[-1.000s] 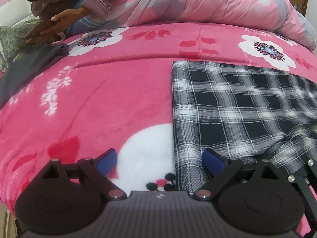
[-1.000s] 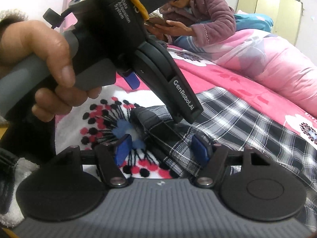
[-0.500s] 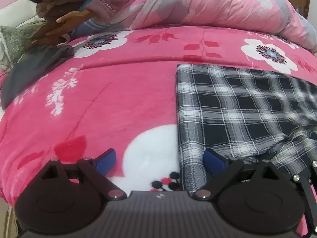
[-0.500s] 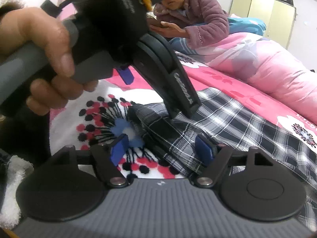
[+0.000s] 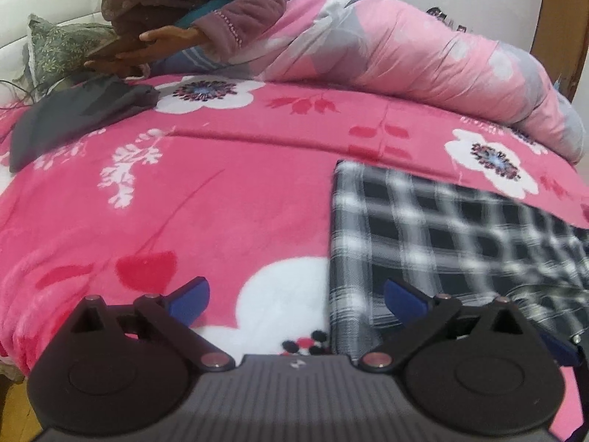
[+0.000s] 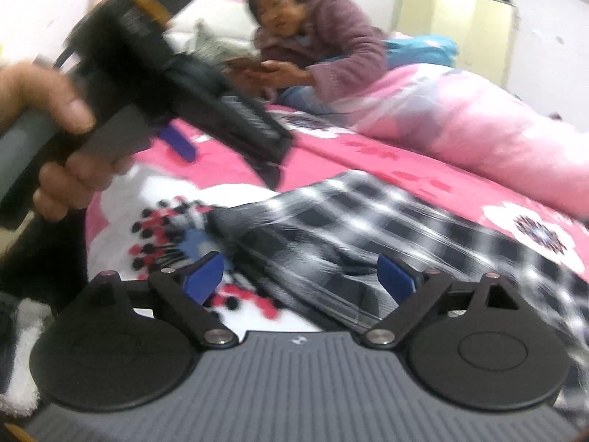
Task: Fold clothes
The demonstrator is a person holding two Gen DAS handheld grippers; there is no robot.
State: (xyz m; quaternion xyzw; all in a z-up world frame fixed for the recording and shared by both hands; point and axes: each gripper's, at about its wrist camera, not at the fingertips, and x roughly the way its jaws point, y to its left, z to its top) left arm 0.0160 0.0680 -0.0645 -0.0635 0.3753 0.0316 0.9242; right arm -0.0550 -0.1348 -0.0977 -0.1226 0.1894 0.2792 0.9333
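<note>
Both grippers wide open over a plaid shirt on the bed, nothing held.

Plaid shirt lies mostly flat on the pink floral blanket, near edge bunched w/ loose folds toward the right gripper. Left gripper: jaws have just been opening, now spread wide, straddling the shirt's straight left edge, pads not pressing it. Right gripper: jaws also just opened wide, rumpled cloth lies beneath them, no grip. Fabric looks thin, soft, light; prob. limp, will sag and slide on the fleece. Best hold, I'd judge: pinch corners/hem edges, one per gripper, not mid-panel.
</note>
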